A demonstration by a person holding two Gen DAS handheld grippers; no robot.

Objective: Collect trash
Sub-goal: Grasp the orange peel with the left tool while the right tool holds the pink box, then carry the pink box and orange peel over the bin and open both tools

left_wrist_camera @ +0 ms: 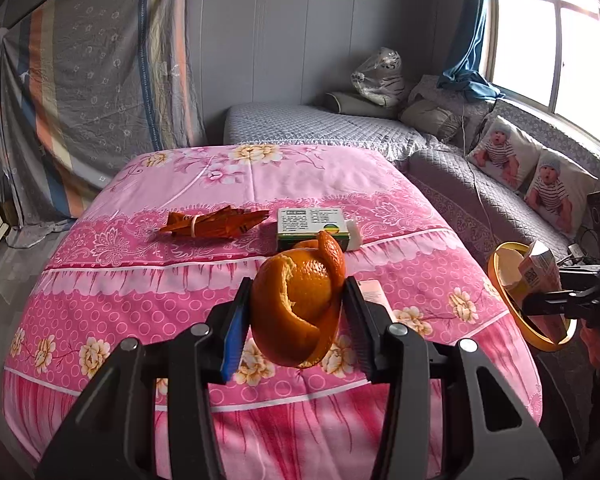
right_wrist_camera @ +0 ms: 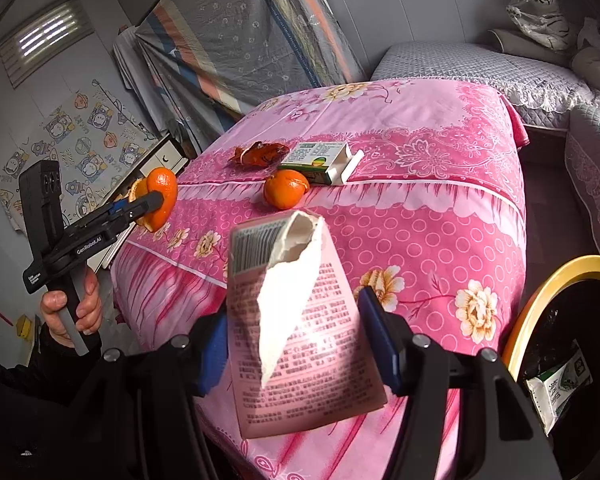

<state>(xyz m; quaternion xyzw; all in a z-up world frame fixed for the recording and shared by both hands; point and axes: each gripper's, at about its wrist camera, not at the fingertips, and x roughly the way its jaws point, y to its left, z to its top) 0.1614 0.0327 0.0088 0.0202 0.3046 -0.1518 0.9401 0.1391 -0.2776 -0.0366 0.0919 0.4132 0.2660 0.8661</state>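
Note:
My left gripper (left_wrist_camera: pixel 298 320) is shut on a curled orange peel (left_wrist_camera: pixel 300 304) and holds it above the pink floral bed (left_wrist_camera: pixel 220 280); it also shows in the right wrist view (right_wrist_camera: pixel 156 202). My right gripper (right_wrist_camera: pixel 296 344) is shut on a torn pink box (right_wrist_camera: pixel 300 320), beside the yellow-rimmed trash bin (right_wrist_camera: pixel 540 292). In the left wrist view the box (left_wrist_camera: pixel 540 272) hangs over the bin (left_wrist_camera: pixel 500 280). On the bed lie another orange peel (right_wrist_camera: pixel 286 188), a crumpled orange wrapper (left_wrist_camera: pixel 216 222) and a green-and-white box (left_wrist_camera: pixel 312 226).
The bin holds a black liner and a green-white packet (right_wrist_camera: pixel 556 388). A grey quilted sofa (left_wrist_camera: pixel 480 184) with baby-print cushions stands right of the bed under a window. A draped sheet (left_wrist_camera: pixel 100 100) hangs behind the bed.

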